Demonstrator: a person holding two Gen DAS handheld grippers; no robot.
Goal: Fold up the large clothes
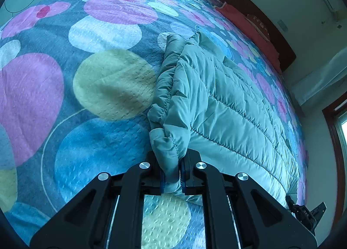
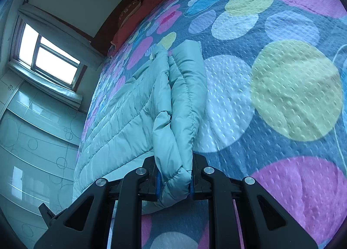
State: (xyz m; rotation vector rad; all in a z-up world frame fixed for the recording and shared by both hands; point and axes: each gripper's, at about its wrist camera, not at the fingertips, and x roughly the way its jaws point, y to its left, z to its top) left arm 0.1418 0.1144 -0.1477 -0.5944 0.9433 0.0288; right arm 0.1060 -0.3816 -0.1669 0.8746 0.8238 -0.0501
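Observation:
A pale green quilted puffer jacket [image 1: 227, 105] lies on a bed with a spotted bedspread [image 1: 97, 79]. My left gripper [image 1: 172, 168] is shut on a bunched edge of the jacket at its left side, where a folded sleeve runs away from me. In the right wrist view the same jacket [image 2: 130, 114] stretches to the left, and my right gripper [image 2: 174, 175] is shut on a thick fold of it at its right edge. The other gripper shows as a dark shape at the lower right [image 1: 308, 214] of the left view and at the lower left [image 2: 46, 212] of the right view.
The bedspread [image 2: 282, 88] extends wide around the jacket. A red pillow [image 1: 249, 25] lies against the dark headboard [image 1: 279, 38] at the far end. A window [image 2: 49, 55] and patterned wardrobe doors [image 2: 32, 140] stand beside the bed.

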